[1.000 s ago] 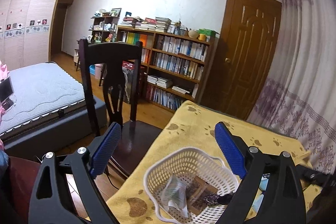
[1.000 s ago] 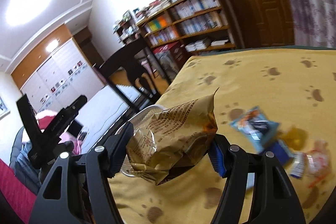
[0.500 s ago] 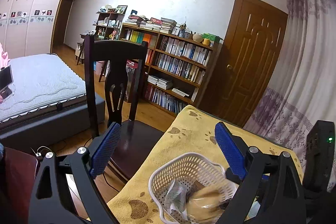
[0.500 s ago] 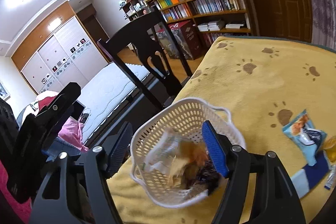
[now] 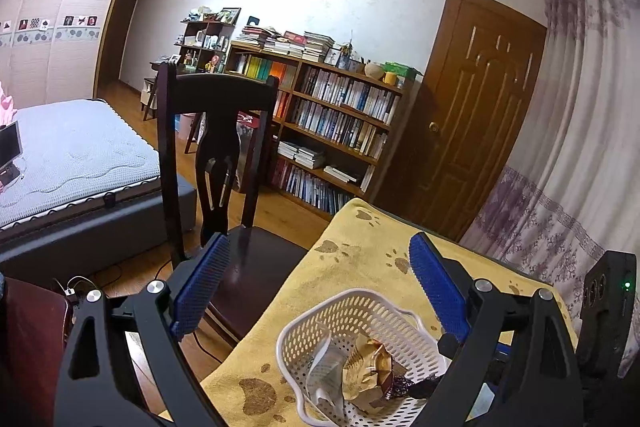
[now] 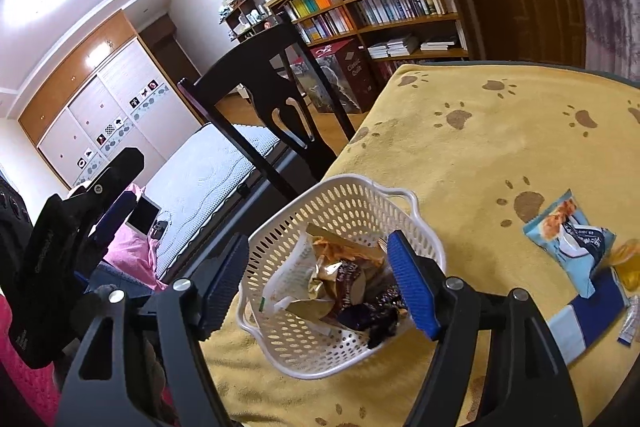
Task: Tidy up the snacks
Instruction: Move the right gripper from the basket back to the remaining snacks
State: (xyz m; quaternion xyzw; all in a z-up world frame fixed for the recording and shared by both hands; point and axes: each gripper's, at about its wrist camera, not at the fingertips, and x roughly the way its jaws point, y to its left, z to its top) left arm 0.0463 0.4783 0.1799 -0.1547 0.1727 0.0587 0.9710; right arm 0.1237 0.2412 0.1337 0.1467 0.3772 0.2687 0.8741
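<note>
We hold the left hand-held gripper (image 5: 316, 281) with its jaws wide apart and nothing between its blue pads (image 5: 200, 281). We hold the right hand-held gripper (image 6: 320, 279) the same way, its jaws spread and empty, and it points forward and downward.

surface (image 6: 500, 147): yellow cloth, brown paw prints. basket (image 6: 340, 203): white, perforated. In it: gold crinkled wrapper (image 5: 366, 367), white packet (image 6: 288, 279), dark purple wrapper (image 6: 372, 311). Beside the basket: light blue snack bag (image 6: 568, 239) with orange print, navy-and-white packet (image 6: 584, 311). fingers (image 6: 408, 287): blue ribbed pads on black frames. chair (image 5: 216, 147): dark brown. curtain (image 5: 568, 147): white, purple floral.
</note>
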